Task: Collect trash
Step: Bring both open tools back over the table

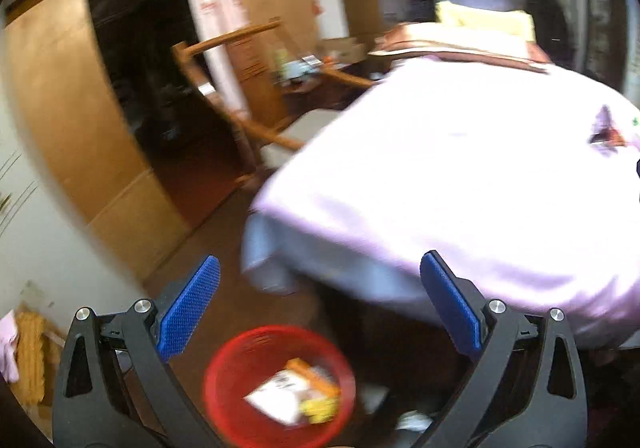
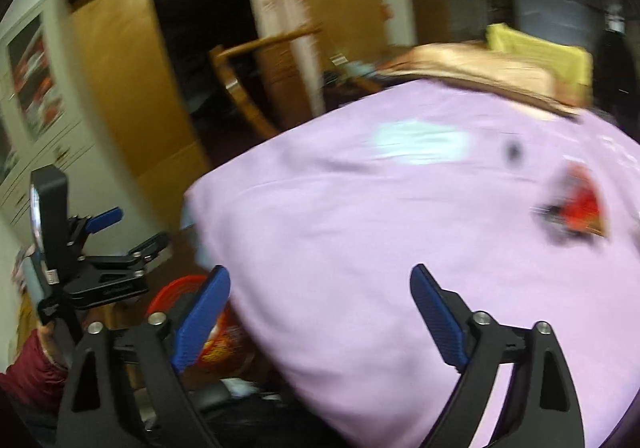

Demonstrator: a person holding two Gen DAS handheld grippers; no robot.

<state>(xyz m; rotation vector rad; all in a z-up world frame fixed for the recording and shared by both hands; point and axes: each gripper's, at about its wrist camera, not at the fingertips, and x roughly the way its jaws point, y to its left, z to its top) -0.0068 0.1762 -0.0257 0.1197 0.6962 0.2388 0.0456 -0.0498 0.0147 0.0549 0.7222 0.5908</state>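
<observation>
Hovering spread and empty, left tool (image 1: 320, 304) is sitting over the red basket (image 1: 224, 400) at 6 o'clock; right tool (image 2: 320, 312) is gaping over the lilac bedsheet (image 2: 360, 228). Red wrapper (image 2: 580, 212) at 2 o'clock is looking light, crinkly; pinch an edge.

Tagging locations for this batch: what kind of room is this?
Likely a lived-in bedroom: a bed under a lilac sheet, a wooden chair, stacked cardboard boxes, and a red trash basket on the floor.
</observation>
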